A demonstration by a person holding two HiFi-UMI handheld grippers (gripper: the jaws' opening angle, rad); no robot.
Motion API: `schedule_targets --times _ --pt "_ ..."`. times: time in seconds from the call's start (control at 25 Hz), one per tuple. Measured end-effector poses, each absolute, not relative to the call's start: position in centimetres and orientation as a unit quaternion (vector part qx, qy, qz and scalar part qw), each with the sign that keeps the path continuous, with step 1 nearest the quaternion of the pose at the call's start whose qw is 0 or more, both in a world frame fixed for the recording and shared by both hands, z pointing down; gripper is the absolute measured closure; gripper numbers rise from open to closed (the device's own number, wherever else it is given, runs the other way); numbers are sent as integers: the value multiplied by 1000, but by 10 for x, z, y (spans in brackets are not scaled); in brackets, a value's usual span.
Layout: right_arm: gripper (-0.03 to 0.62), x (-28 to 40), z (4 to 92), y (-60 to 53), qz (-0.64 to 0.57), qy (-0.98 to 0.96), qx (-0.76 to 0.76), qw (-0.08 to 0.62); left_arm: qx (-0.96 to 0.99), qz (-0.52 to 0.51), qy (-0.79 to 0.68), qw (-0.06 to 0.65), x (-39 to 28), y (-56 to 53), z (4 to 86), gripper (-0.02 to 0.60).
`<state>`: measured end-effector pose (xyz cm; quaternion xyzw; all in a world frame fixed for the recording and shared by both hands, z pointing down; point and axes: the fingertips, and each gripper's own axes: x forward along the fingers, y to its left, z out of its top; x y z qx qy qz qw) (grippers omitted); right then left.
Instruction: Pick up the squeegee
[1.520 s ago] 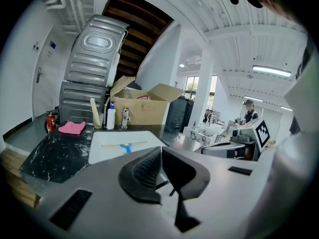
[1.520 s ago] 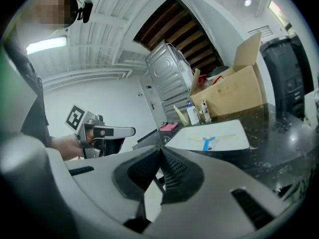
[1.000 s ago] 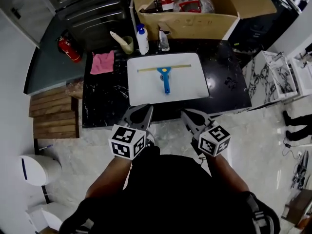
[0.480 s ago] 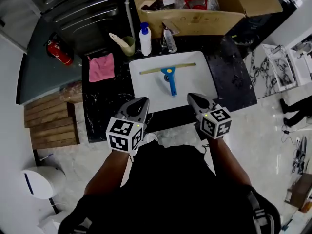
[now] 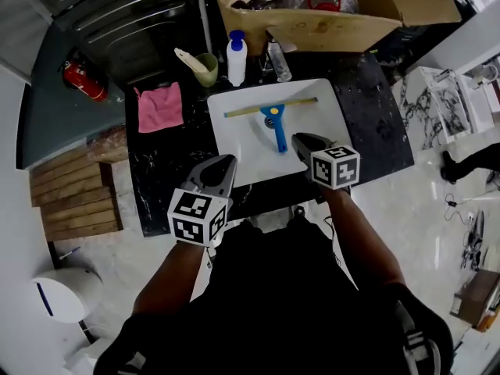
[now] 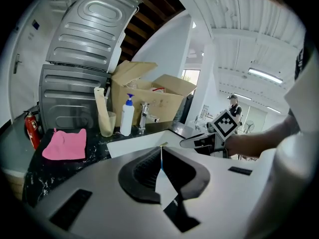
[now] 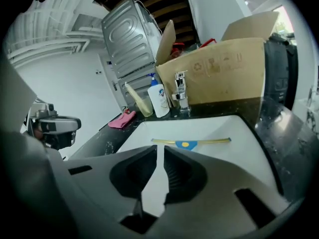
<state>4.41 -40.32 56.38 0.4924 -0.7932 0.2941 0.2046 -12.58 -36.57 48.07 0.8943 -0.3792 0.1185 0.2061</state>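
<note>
Right gripper (image 5: 301, 141), empty, jaws just opening narrowly, is hovering at five o'clock of the squeegee (image 5: 271, 109); advise widening before straddling its handle (image 5: 279, 137).

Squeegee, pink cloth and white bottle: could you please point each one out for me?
squeegee (image 5: 277, 130), head view, on its blue handle.
pink cloth (image 5: 160, 106), head view, at its middle.
white bottle (image 5: 236, 62), head view, on its body.

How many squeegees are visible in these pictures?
1. The squeegee lies in the white sink, its blue handle pointing at the near rim. The cardboard box behind might hide more.
</note>
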Motion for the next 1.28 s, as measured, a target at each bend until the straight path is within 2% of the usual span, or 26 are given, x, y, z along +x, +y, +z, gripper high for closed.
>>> schedule_targets --times 0.6,0.76,1.04,1.28 --pt "508 47 661 -469 319 -780 424 331 842 113 -471 237 -138 -365 496 561" --pt "493 49 690 -480 347 -771 408 344 827 109 -496 240 -138 -366 496 561" --pt "418 54 722 -487 391 -745 414 347 802 109 -532 247 -147 -362 494 561" --pt "387 47 737 -497 402 -736 416 353 788 102 -552 253 -149 -354 493 561"
